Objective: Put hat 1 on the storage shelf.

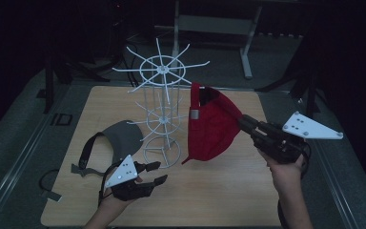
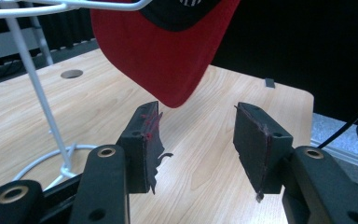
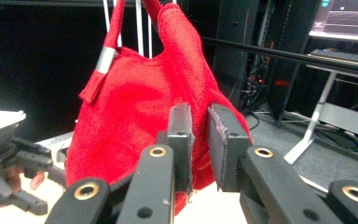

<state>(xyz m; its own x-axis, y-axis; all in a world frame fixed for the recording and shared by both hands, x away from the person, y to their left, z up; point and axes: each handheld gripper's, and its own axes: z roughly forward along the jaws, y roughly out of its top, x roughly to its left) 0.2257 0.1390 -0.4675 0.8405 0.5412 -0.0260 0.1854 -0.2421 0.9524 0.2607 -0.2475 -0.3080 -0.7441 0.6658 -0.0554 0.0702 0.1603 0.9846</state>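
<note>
A red cap [image 1: 212, 126] hangs by its back strap from an arm of the white wire rack [image 1: 162, 109], with the brim pointing down. My right gripper [image 1: 242, 120] points at the cap's right side. In the right gripper view its jaws [image 3: 200, 122] stand a narrow gap apart against the red cap [image 3: 130, 116], and the pads do not press on the cloth. My left gripper [image 1: 161, 171] rests low by the rack's base ring. Its jaws [image 2: 196, 130] are open and empty, with the cap's brim [image 2: 163, 56] hanging ahead of them.
A grey visor cap [image 1: 119, 136] with a black strap lies on the wooden table [image 1: 219, 200] left of the rack. The rack's thin post [image 2: 32, 84] and base ring stand close to my left gripper. Dark stands and a metal frame lie beyond the table's far edge.
</note>
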